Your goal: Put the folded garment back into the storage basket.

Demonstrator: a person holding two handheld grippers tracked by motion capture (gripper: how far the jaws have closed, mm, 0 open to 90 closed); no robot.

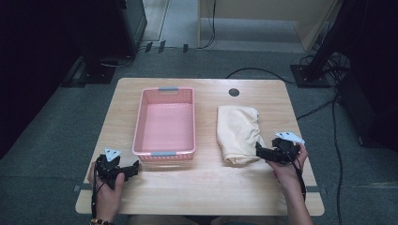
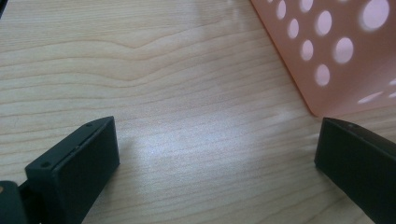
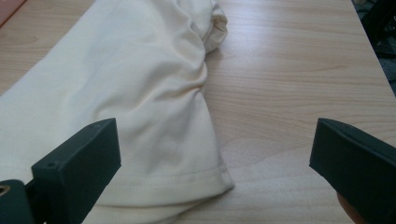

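Observation:
A folded cream cloth [image 1: 238, 132] lies on the right half of the wooden table [image 1: 206, 183]. My right gripper [image 1: 263, 152] stands open at the cloth's near right corner; in the right gripper view the cloth's hemmed corner [image 3: 154, 126] lies between and ahead of the jaws, nothing clamped. A pink perforated basket [image 1: 164, 123] sits empty at centre left. My left gripper [image 1: 133, 168] is open just in front of the basket's near left corner, whose wall [image 2: 327, 51] fills the upper right of the left gripper view.
A round cable hole [image 1: 233, 92] is in the table's far side. Cables [image 1: 328, 108] run over the grey floor to the right, and dark stands and furniture ring the table at the back.

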